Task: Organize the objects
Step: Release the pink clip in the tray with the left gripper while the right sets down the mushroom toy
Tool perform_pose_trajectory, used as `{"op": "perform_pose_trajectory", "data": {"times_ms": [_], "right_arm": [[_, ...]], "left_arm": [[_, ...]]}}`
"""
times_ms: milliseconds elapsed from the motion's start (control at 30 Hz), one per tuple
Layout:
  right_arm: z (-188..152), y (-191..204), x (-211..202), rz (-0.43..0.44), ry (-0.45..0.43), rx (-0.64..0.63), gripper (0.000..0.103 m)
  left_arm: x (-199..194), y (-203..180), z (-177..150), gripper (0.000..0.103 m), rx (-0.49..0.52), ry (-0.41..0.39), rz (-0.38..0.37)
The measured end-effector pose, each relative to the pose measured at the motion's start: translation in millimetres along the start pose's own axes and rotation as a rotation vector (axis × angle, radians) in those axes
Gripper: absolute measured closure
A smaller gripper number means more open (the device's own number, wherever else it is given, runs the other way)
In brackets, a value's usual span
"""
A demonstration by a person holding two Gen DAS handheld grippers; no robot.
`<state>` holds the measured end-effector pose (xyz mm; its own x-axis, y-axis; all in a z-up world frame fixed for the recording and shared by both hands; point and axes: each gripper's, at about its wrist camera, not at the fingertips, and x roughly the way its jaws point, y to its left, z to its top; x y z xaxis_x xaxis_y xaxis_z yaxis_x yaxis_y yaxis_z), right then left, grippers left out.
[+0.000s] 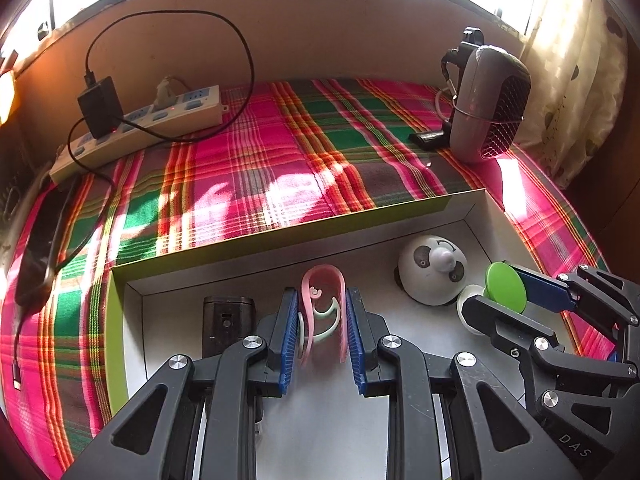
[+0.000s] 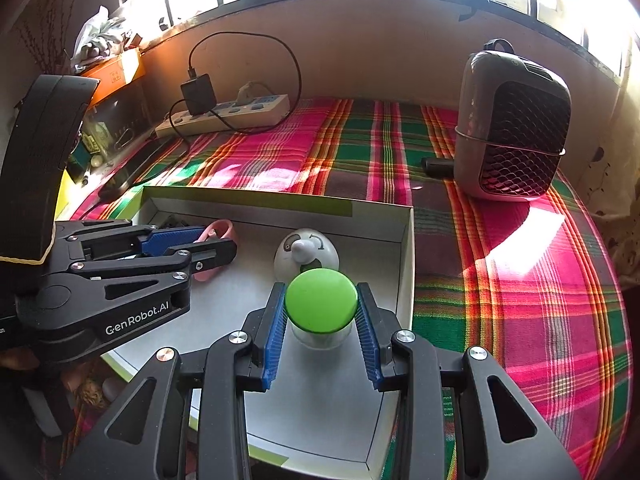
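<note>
The bench is covered by a pink, green and orange plaid cloth (image 1: 256, 152), and on it lies a shallow white cardboard box with a lime-green outer rim (image 1: 280, 236); both our claws are working over this box. At the far right of the cloth stands a grey portable fan with a dark mesh front (image 2: 516, 124), and at the far left a white power strip with a black charger plugged in (image 1: 160, 116); both are well apart from the box.

Inside the box we see a white dome-shaped toy with a small knob on top (image 2: 306, 248), near the right wall. Just in front of it our right claw (image 2: 322, 320) holds a small clear jar with a round lime-green lid (image 2: 321, 306); the blue pads press on its two sides. Our left claw (image 1: 322, 320) is narrow and grips a soft pink silicone loop with a pale green hook inside (image 1: 324, 308), in the middle of the box beside a small dark rectangular device (image 1: 228, 326).

We judge that both things are being placed. To do it well, we should lower each one until it rests on the box floor, keep the jar upright and clear of the dome toy, and open the claws slowly.
</note>
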<state>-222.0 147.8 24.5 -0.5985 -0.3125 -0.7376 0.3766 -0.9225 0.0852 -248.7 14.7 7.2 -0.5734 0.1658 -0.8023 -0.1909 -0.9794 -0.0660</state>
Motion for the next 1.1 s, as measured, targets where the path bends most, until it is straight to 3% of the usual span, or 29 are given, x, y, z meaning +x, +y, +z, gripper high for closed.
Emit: {"op": "perform_pose_trajectory", "data": {"times_ms": [567,1100], "right_arm": [[0.2,0.1,0.7,-0.006,0.001,-0.007,0.068],[0.3,1.5,1.9,-0.016,0.002,-0.012,0.067]], "left_arm": [[0.8,-1.0,0.3,0.081,0.011,0.003,0.011],[-1.8,-1.5,-2.5,0.075,0.003,0.007,0.001]]}}
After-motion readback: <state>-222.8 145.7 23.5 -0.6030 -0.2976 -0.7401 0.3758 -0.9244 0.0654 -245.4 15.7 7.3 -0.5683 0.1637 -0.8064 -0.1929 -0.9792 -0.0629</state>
